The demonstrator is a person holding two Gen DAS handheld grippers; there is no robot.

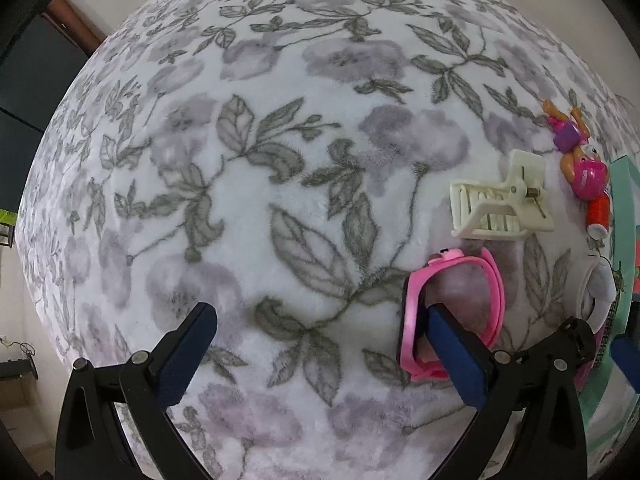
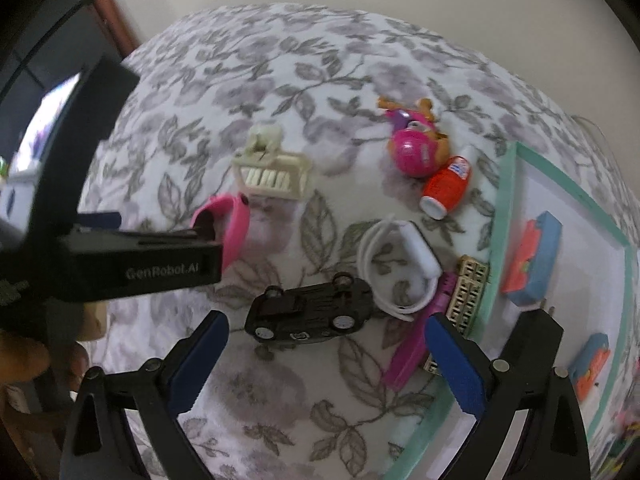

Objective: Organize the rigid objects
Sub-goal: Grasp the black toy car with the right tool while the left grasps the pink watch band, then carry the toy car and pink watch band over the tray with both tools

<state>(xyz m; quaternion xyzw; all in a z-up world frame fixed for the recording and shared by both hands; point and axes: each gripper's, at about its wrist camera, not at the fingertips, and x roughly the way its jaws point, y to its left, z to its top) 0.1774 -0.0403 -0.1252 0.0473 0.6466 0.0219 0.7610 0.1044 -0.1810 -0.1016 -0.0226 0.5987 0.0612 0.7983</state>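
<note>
My left gripper (image 1: 320, 344) is open over the floral blanket; its right finger (image 1: 456, 356) pokes through a pink wristband (image 1: 452, 312). A cream hair claw (image 1: 500, 200) lies beyond it. My right gripper (image 2: 326, 354) is open just above an upturned black toy car (image 2: 310, 316). The right wrist view also shows the pink wristband (image 2: 232, 226), cream hair claw (image 2: 276, 170), a pink-helmet toy figure (image 2: 416, 140), a small orange bottle (image 2: 446, 188), a white cable (image 2: 396, 264) and a pink comb (image 2: 416, 340).
A teal-rimmed white tray (image 2: 504, 208) at the right holds blue-and-orange blocks (image 2: 532, 260). The toy figure (image 1: 580, 156) and orange bottle (image 1: 599, 216) also show in the left wrist view. The left gripper's black body (image 2: 132, 264) crosses the right wrist view.
</note>
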